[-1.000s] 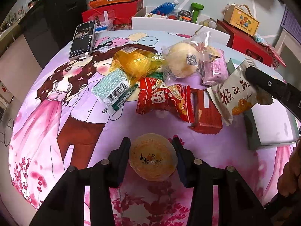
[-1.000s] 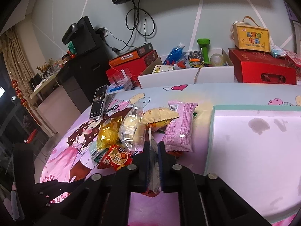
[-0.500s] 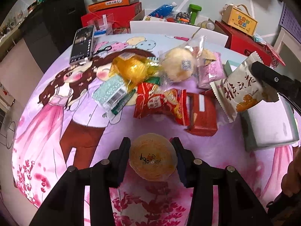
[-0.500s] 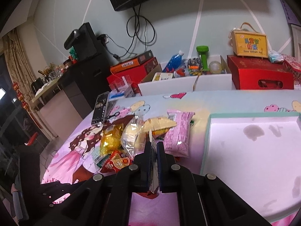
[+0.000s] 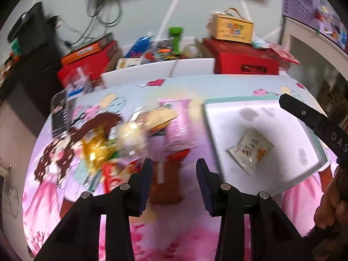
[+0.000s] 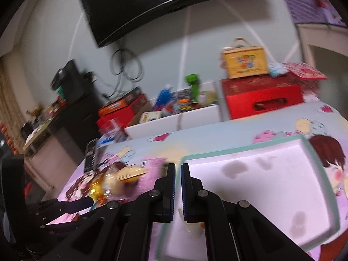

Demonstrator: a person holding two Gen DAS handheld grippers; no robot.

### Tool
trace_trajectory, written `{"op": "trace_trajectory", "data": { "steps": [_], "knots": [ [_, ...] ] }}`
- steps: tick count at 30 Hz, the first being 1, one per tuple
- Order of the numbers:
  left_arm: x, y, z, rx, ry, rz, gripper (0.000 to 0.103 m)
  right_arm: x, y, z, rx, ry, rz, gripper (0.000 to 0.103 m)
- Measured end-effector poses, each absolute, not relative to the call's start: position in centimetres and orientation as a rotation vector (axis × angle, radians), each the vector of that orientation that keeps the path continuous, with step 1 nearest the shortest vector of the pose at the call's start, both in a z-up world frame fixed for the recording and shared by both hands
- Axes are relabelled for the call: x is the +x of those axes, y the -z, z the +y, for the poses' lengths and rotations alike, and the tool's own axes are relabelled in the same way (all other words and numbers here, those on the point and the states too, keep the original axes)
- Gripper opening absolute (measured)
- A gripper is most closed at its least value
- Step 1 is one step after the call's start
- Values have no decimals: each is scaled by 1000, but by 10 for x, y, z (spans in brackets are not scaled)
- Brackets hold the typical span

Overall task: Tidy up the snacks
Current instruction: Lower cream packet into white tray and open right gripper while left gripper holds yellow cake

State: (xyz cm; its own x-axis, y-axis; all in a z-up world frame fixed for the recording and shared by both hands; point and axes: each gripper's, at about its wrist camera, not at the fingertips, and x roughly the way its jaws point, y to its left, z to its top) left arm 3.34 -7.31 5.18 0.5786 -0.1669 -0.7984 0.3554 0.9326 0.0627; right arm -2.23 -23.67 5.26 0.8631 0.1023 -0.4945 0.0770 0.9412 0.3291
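The job is barely begun. One white packet (image 5: 250,150) lies flat in the tray (image 5: 280,117), towards its near side, and nothing else can be seen in there. The other snacks sit in a loose heap on the cloth (image 5: 174,235) just left of the tray: a pink packet (image 5: 178,128) nearest the rim, a pale bun (image 5: 132,134) in clear wrap beside it, a yellow packet (image 5: 95,150) farther left, and a red packet (image 5: 165,182) at the near edge of the heap. Blur hides the rest, so the exact count cannot be told. By this showing, nearly the whole heap is left to move.

The left gripper (image 5: 175,174) hangs over the near edge of the heap. Its jaws have just drawn in a little, yet they stand apart with nothing between them; the red packet shows through the gap, lying on the cloth below and not touched. The white packet is off to its right, well apart, inside the tray.

The right gripper (image 6: 178,187) has its jaws almost together and holds nothing. In its own view it is over the tray's near left part, and a bit of the white packet (image 6: 192,228) shows low beneath the jaws. In the left view the gripper reaches in from the right above the tray, clear of the packet, with the person's hand (image 5: 332,200) behind it

The heap lies nearer the left gripper, so a snack from there looks like the likely next pick
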Motion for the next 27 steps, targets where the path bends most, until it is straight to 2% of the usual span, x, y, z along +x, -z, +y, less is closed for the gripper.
{"op": "trace_trajectory", "data": {
  "steps": [5,10,12,14,27],
  "knots": [
    [36,-38,-69,219,285,944,42,-27,-43,-269,376,70,567,6],
    [34,-18,-34,160,211,1020,42,-19,-22,-285,436,124,663,6],
    [32,-13,-21,142,186,1032,53,-17,-16,-286,448,127,688,6],
    [29,-8,-13,127,168,1049,55,-17,-11,-286,452,133,709,6],
    [38,40,-9,175,143,1173,55,-12,0,-264,412,108,776,7]
  ]
}}
